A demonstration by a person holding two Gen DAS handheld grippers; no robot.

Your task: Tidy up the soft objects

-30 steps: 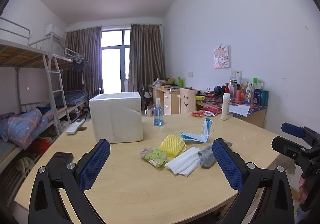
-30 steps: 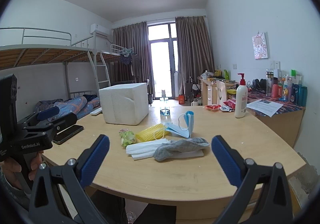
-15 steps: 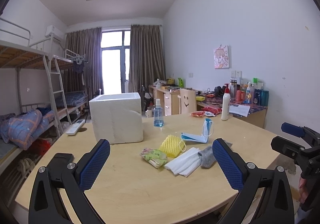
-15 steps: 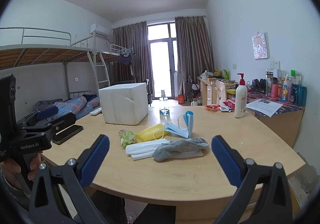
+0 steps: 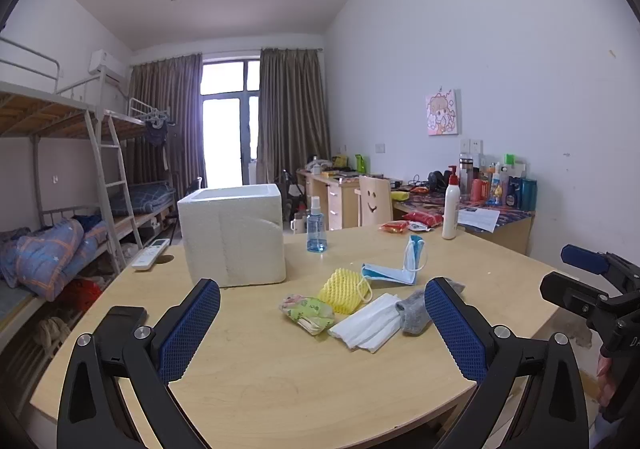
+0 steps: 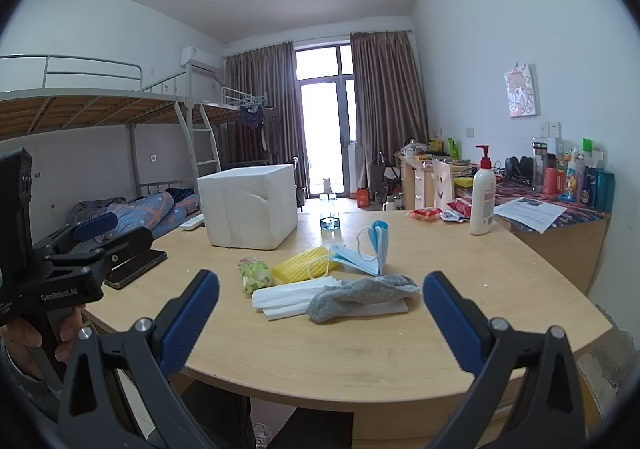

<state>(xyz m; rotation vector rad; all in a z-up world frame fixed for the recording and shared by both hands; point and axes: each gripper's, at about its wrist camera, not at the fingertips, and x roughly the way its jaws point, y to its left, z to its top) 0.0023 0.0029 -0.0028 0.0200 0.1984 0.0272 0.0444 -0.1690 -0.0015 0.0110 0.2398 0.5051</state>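
So the bench (image 5: 256, 389) is big and round-edged, with loads of bare wood near us and to the left, so plenty of room to swing in. The foam box (image 5: 234, 235) sits far left, open-topped, looks light and a bit crumbly; probably where the soft stuff goes, though that's my guess.

The pile is mid-bench, right of the box. Biggest is the white stack (image 6: 298, 295) of flat folded sheets: floppy, likely to fan apart, so I'd pinch it across a short edge. The sock (image 6: 356, 295) lies draped over its right end, limp and grippy; grab the bunched middle. The yellow net (image 5: 344, 285) is springy foam mesh touching the blue mask (image 6: 366, 255), whose ear loop could snag. The green pack (image 5: 308, 311) is smallest and squishy.

Left tongs (image 5: 322, 323) and right tongs (image 6: 320, 315) are both spread wide, holding nothing, hovering near the bench's front edge.

Watch the bottle (image 5: 317, 227) behind the pile.
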